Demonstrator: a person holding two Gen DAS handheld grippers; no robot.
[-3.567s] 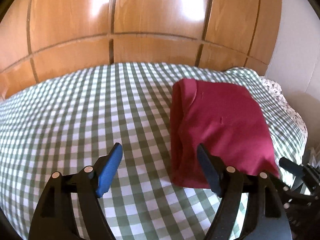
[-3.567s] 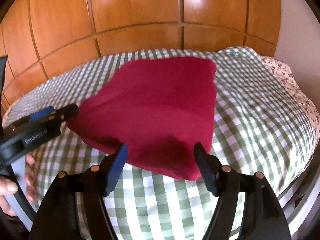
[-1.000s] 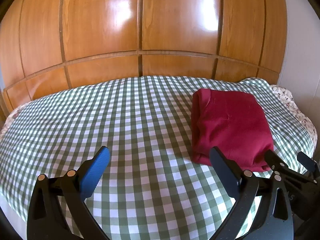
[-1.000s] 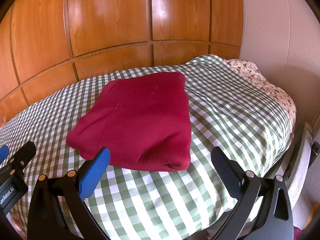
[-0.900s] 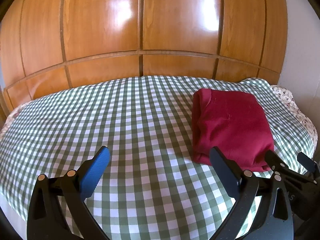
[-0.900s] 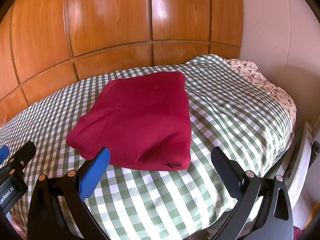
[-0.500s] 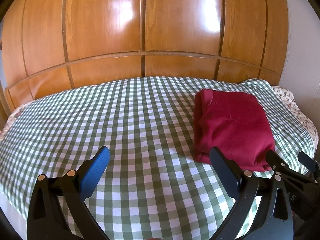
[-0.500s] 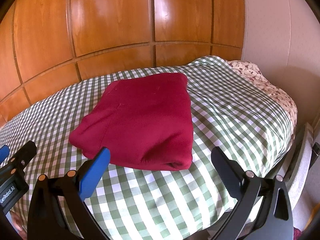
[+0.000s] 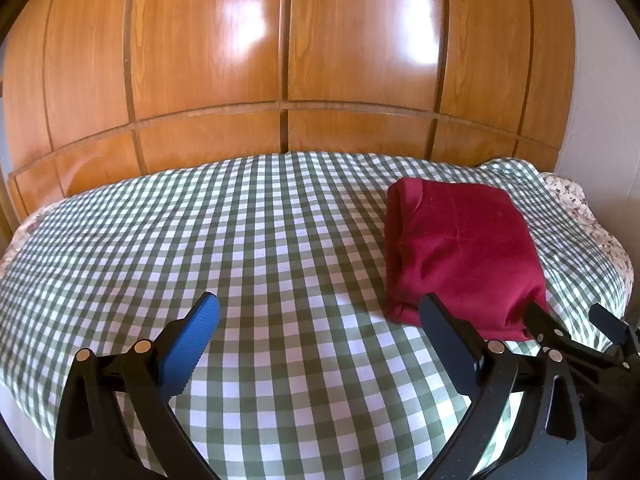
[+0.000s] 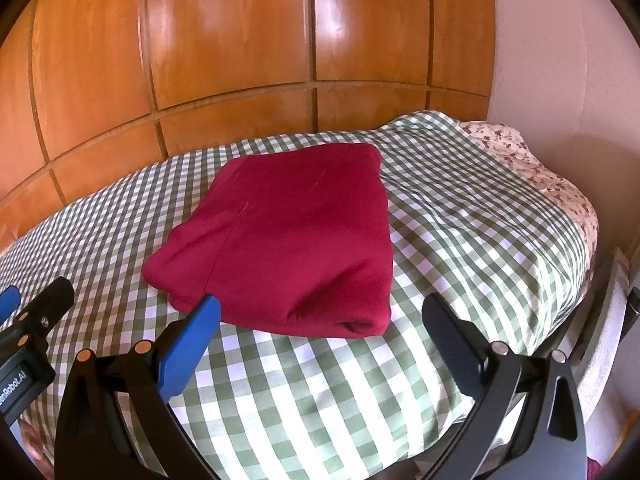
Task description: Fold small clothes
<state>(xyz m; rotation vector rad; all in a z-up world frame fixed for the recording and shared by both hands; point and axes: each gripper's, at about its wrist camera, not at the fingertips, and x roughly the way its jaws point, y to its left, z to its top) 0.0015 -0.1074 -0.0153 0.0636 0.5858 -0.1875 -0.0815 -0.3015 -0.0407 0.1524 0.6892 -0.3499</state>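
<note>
A dark red garment (image 10: 288,236) lies folded into a thick rectangle on the green-and-white checked bed cover (image 10: 460,220). In the left wrist view the garment (image 9: 460,248) sits at the right side of the cover (image 9: 200,240). My left gripper (image 9: 320,328) is open and empty, held above the cover to the left of the garment. My right gripper (image 10: 322,330) is open and empty, held just short of the garment's near edge. Neither gripper touches the cloth.
A glossy wooden panelled wall (image 9: 280,60) stands behind the bed. A floral sheet (image 10: 520,156) shows at the bed's right end beside a pale wall (image 10: 560,60). The left gripper's body (image 10: 28,332) shows at the right wrist view's left edge.
Both grippers have drawn back and up from the folded garment since 3.6 s ago and opened wider. Over the last second they hardly moved. The garment has stayed put.
</note>
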